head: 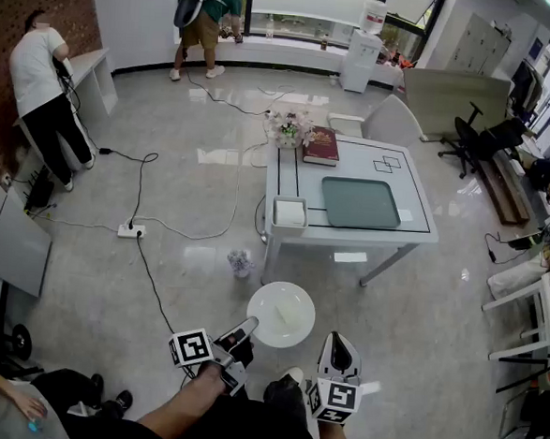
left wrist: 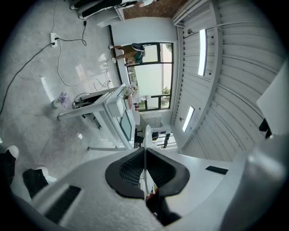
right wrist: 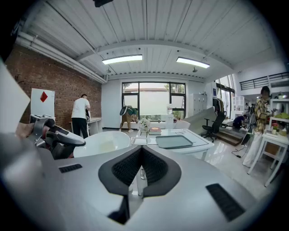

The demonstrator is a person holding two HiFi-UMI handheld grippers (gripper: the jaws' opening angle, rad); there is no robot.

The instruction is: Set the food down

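A white round plate (head: 281,314) hangs level above the floor, short of the white table (head: 416,214). A faint pale yellow bit of food (head: 286,310) lies on it. My left gripper (head: 247,329) is shut on the plate's near left rim; in the left gripper view the plate (left wrist: 146,137) shows edge-on as a thin white line between the black pads. My right gripper (head: 339,342) is shut and holds nothing, just right of the plate. The right gripper view looks over its closed jaws at the plate (right wrist: 101,142) and the table (right wrist: 198,145) beyond.
On the table lie a grey-green tray (head: 360,202), a red book (head: 320,146), a flower bunch (head: 289,126) and a small white box (head: 290,212). A chair (head: 385,121) stands behind it. Cables and a power strip (head: 130,230) cross the floor at left, with a crumpled object (head: 240,261) near the table leg. Two people stand far back.
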